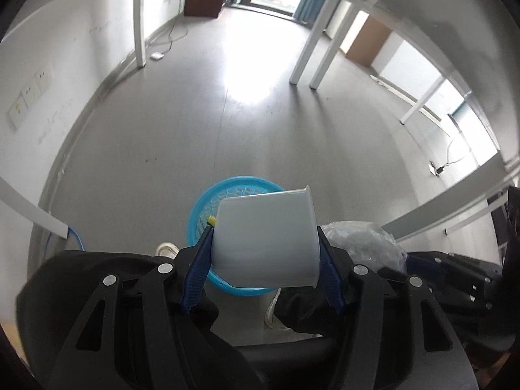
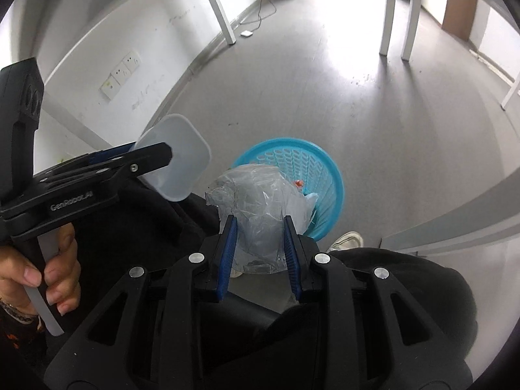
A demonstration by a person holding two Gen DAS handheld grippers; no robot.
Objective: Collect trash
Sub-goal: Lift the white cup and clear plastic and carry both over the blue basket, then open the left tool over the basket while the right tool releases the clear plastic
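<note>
Your left gripper (image 1: pixel 265 243) clamps a translucent white plastic cup (image 1: pixel 265 237) sideways, rim toward 1 o'clock, over the round blue perforated plastic basket (image 1: pixel 208 201). Your right gripper (image 2: pixel 260 243), narrowly parted, pinches crumpled clear plastic film (image 2: pixel 256 195); the basket sits at its 1 o'clock.

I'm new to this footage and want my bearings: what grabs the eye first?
A white plastic container clamped in the left gripper, and crumpled clear plastic wrap pinched in the right gripper. Both are above a blue perforated waste basket on the grey floor, which already holds some scraps.
</note>
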